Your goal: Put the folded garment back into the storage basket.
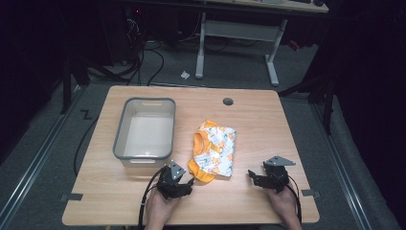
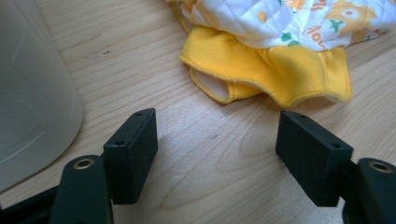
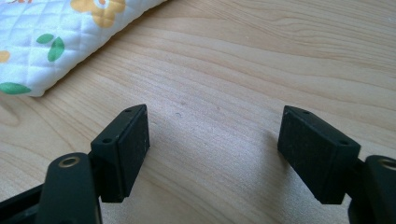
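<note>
Both grippers gape empty; left gripper faces the garment's yellow hem (right gripper its quilting).

The left gripper stood wide open over bare desk, just short of the yellow-hemmed garment; a grey bin sat beside it.

Wooden table: grey tub, folded printed garment beside it.

Dark room — grey floor, white-legged desk behind.
</note>
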